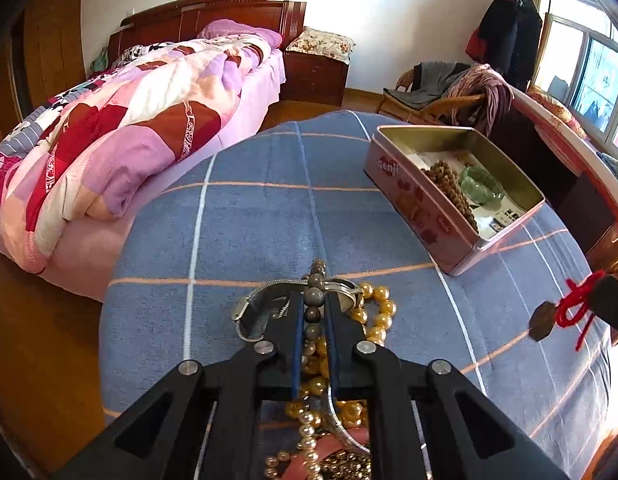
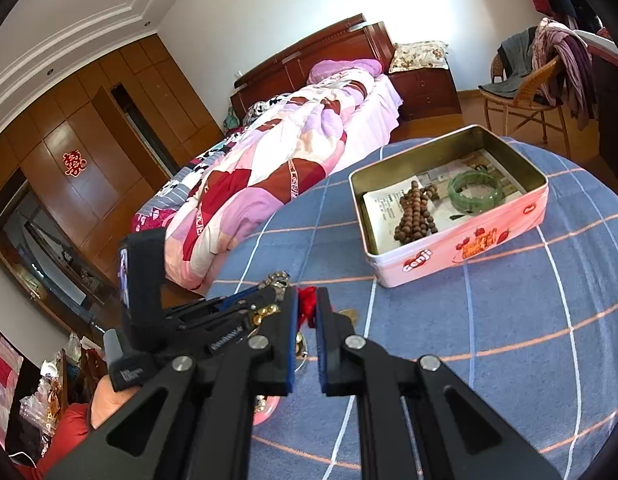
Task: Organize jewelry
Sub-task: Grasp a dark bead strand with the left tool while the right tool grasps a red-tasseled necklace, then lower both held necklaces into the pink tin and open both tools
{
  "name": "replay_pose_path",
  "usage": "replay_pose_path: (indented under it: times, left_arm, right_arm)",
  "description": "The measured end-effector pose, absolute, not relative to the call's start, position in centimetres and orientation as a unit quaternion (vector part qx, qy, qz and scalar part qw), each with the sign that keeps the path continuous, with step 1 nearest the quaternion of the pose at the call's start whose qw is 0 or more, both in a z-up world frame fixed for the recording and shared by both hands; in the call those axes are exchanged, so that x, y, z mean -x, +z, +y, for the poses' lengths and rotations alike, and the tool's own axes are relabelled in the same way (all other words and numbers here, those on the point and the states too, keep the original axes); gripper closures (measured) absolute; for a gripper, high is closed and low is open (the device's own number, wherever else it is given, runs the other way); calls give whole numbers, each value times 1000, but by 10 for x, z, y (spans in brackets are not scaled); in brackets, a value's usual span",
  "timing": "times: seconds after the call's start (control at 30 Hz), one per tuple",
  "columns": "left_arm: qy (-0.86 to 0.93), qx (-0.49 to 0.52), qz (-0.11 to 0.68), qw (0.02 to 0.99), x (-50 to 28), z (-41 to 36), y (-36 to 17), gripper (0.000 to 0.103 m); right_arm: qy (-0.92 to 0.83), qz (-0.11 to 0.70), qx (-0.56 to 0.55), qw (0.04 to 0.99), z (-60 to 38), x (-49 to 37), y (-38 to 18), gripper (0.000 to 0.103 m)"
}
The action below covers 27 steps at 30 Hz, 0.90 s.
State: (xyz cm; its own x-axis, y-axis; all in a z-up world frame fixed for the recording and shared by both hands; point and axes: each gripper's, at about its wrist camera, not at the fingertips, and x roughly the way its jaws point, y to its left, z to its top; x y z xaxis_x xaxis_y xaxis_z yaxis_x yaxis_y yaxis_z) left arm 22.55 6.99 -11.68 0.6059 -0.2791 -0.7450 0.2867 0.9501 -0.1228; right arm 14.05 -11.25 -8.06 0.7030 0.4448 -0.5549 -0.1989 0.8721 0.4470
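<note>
Both wrist views look steeply down, sharing the pink tin (image 1: 441,216) and bed (image 2: 293,128).

A round table under a blue checked cloth (image 2: 509,320) carries everything. On it stands an open pink tin (image 2: 461,248), and near its edge lies a heap of jewelry (image 1: 373,312).

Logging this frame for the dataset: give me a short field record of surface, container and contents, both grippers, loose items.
surface: table with blue checked cloth
container: pink tin, open, no lid in view
tin contents: brown bead string, green bangle, printed paper underneath
left gripper: shut on grey bead strand
right gripper: shut on red cord with a coin charm hanging from it
loose pile: gold pearl strand, silver chain
</note>
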Motion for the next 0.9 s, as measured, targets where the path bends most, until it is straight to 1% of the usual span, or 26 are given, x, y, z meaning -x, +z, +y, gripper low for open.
replay_pose_path:
  times: [0.33, 0.6, 0.73, 0.9]
  left_arm:
    - [-231, 78, 349, 905, -196, 90, -54, 94]
    - [-295, 127, 315, 893, -178, 87, -27, 94]
    - [-299, 92, 295, 903, -168, 74, -13, 95]
    - [-313, 93, 292, 899, -164, 66, -7, 94]
  right_arm:
    - [168, 333, -196, 907, -124, -140, -77, 91]
    - [156, 314, -213, 912, -146, -133, -66, 91]
    - [144, 313, -222, 912, -155, -134, -67, 91]
    - [140, 307, -230, 913, -165, -133, -64, 91]
